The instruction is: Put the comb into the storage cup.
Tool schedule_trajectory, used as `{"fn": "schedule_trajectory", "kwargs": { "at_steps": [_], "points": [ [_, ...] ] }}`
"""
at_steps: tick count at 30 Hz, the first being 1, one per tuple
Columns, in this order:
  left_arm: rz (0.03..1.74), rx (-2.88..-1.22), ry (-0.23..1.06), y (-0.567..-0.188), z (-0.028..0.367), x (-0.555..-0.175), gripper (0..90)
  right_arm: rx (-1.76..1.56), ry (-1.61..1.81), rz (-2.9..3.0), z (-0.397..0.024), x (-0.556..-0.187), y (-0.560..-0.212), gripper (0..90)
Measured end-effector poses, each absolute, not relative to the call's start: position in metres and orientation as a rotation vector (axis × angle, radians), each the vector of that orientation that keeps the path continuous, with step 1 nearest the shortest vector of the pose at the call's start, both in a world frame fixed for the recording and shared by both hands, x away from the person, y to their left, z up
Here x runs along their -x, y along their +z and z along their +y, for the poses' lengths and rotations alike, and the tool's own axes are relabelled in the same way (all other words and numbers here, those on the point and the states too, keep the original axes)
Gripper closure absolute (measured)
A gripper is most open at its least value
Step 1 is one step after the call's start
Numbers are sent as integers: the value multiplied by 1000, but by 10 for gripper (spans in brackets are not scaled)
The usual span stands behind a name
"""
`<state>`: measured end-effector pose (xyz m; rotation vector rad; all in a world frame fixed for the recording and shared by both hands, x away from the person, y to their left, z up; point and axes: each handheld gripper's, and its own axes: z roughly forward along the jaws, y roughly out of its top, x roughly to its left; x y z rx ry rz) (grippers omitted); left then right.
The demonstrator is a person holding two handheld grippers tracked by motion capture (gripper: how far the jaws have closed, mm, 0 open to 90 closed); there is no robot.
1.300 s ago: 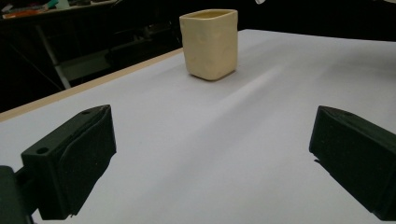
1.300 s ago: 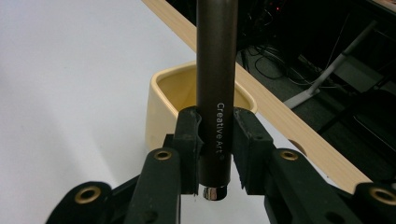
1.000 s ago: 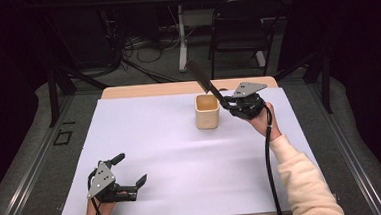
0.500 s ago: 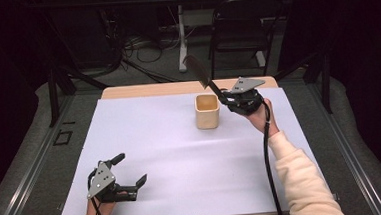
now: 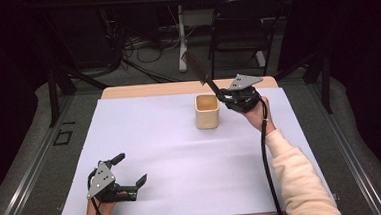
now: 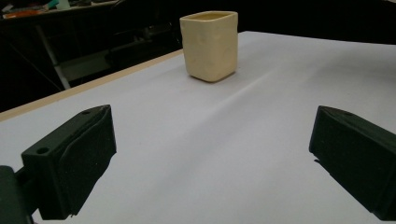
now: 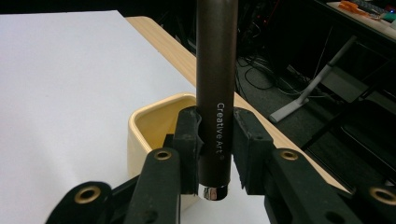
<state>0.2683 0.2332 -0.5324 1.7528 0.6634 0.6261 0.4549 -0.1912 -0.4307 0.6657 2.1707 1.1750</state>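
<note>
change since the earlier high-view frames: right gripper (image 5: 224, 96) shifted slightly toward the cup, dark handle now leaning up and away over the far table edge; left gripper (image 5: 130, 170) unmoved near the front left corner.

item 1: dark brown cylindrical handle with white "creative art" lettering (image 7: 216, 84). clamped between the black jaws of the right gripper (image 7: 215, 154), pads pressed on both sides, silver end cap just below the pads. upper end cut off by the top of the right gripper view; working end not made out. in the high view, seen as a thin dark rod (image 5: 196, 68) slanting up-left above the cup, hard to separate from the dark floor behind.

item 2: pale yellow squarish cup with rounded corners (image 5: 207, 112). upright on the white sheet, right of centre toward the far side, just beside the right gripper. near wall partly hidden behind jaws in the right gripper view (image 7: 144, 126); inside not readable.

item 3: left gripper (image 6: 210, 154). jaws wide apart, nothing between them, low over the sheet; both jaws cut off by the frame edges. cup (image 6: 210, 44) well ahead.

item 4: white sheet over the wooden table (image 5: 156, 154). wide bare stretch between the grippers; wooden strip (image 5: 142, 90) exposed along the far edge, close behind the cup.
</note>
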Motion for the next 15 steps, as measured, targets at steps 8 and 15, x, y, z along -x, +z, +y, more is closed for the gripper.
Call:
{"fn": "schedule_trajectory", "kwargs": {
  "at_steps": [8,15],
  "points": [
    [663,-1753,625,-532,233,-268,4,-676,1187,2164,-188,-458,-432,728],
    [664,-1754,625,-533,233,-268,4,-684,1199,2155,-185,-461,-434,727]
  ]
}}
